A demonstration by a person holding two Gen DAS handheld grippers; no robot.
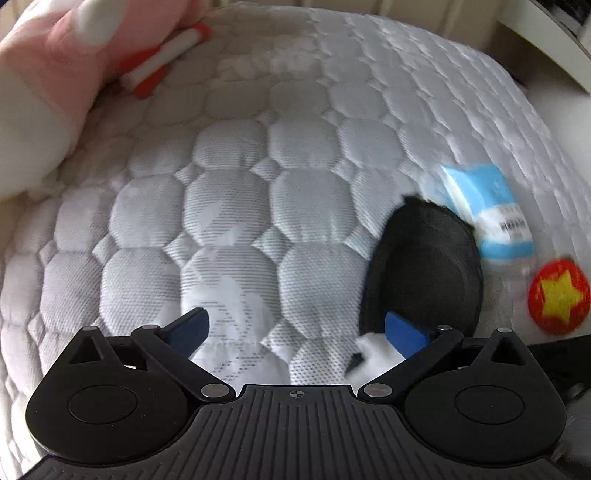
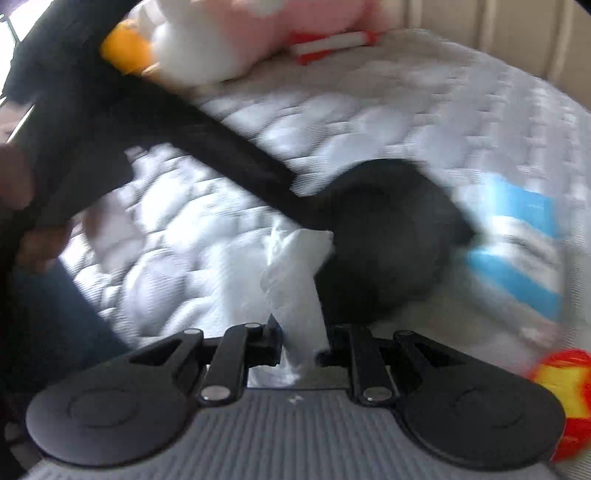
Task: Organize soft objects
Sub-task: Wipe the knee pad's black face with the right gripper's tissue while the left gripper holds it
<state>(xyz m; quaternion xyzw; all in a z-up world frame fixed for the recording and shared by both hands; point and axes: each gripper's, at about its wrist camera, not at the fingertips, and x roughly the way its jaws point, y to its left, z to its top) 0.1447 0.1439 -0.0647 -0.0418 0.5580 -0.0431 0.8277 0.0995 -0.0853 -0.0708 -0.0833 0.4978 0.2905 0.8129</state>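
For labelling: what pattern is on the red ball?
A yellow star on the red ball, clearest in the left wrist view.

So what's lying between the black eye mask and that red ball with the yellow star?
A blue and white packet lies between the black eye mask and the red ball, its near end against the mask. The left wrist view shows it best.

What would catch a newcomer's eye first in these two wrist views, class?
Probably the black eye mask lying on the white quilted mattress, beside a blue-and-white packet. Next, the right gripper, shut on a white tissue-like piece just in front of the mask. Bright spots follow: a red ball with a yellow star at the right edge, and a pink-and-white plush toy at the far side.
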